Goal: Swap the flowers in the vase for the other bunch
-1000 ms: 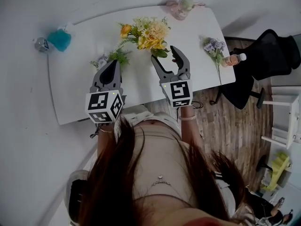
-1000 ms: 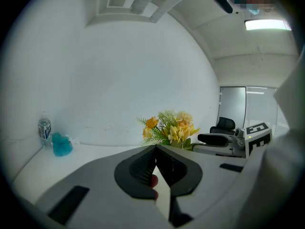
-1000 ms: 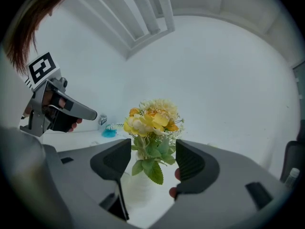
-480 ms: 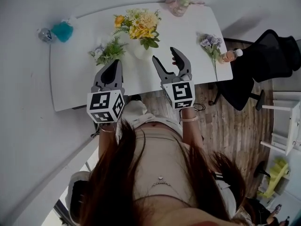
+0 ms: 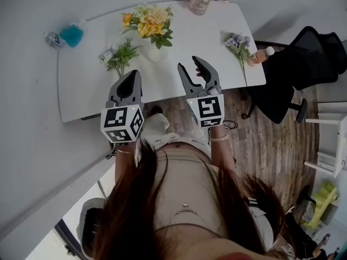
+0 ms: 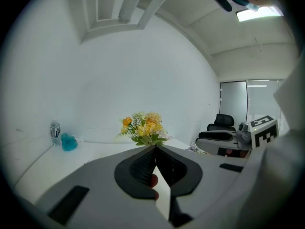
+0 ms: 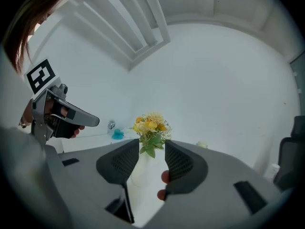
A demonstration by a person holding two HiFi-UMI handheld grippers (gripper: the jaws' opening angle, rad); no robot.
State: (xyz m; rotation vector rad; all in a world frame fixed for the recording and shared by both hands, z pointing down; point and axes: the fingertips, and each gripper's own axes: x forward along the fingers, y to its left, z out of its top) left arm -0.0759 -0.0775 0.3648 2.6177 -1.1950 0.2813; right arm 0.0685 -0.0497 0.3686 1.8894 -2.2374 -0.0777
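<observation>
Looking steeply down at a white tabletop (image 5: 81,91) here. Can see a white vase (image 5: 153,52) standing upright toward the far side, stuffed with a yellow and orange bouquet (image 5: 146,21). Just left of it, spotting a green bunch (image 5: 118,56) with a few pale purple blooms, lying flat on the tabletop beside the vase and not in it. Way over on the right, well apart from the vase, seeing a purple sprig (image 5: 238,41) lying down too, stem pointing at the near edge, just beside a small bottle (image 5: 261,54) with a white cap at the corner. Also got a teal fluffy thing (image 5: 71,35) next to a water bottle (image 5: 51,38) at the far left corner, plus a pinkish jar (image 5: 200,1) up at the far edge.

Holding both tools out over the near edge, roughly level, aimed toward the vase and touching none of this stuff. Got the left tongs (image 5: 133,73) pressed fully together, gripping nothing. Got the right tongs (image 5: 190,64) about halfway apart after just closing in a bit, nothing between them. Through that gap in the right gripper view, only catching the faraway vase and bouquet. Past the right end of the tabletop, noticing a black office chair (image 5: 303,69) on the wood floor (image 5: 271,156)
</observation>
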